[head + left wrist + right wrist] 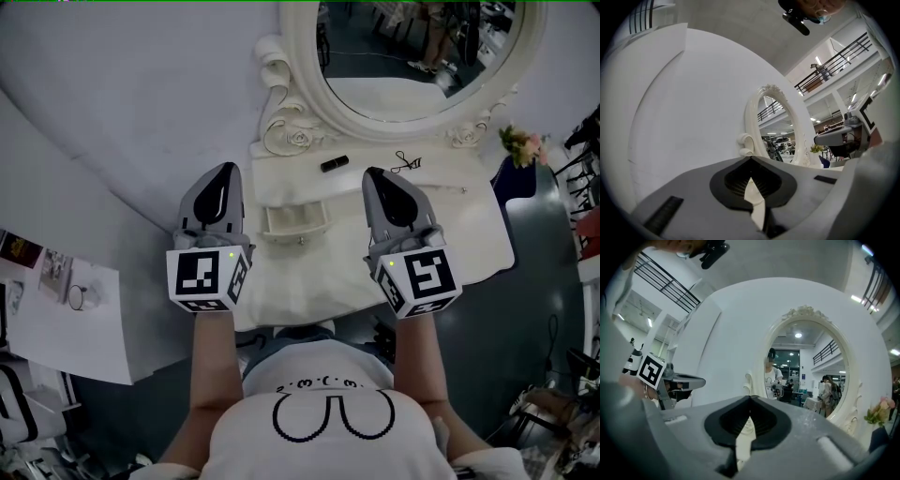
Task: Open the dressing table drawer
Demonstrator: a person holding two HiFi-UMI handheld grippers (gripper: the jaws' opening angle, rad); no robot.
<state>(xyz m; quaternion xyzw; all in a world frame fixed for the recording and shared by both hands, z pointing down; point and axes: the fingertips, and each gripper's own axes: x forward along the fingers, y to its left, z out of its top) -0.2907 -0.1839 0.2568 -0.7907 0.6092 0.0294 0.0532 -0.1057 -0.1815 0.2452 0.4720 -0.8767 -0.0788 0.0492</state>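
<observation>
- I read the dressing table (469,234) as smooth cream paint with a soft sheen.
- Its mirror frame (298,137) looks carved and glossier.
- The left gripper (225,169) and right gripper (373,173): matt grey plastic, I'd say.
- The person's shirt (328,436): white cloth.

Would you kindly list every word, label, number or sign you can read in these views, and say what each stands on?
No readable text anywhere.
Left marker cube and right marker cube: square black-and-white patterns, not letters.
White sheet at left: print too small to read.
Shirt: a line drawing, no words.
</observation>
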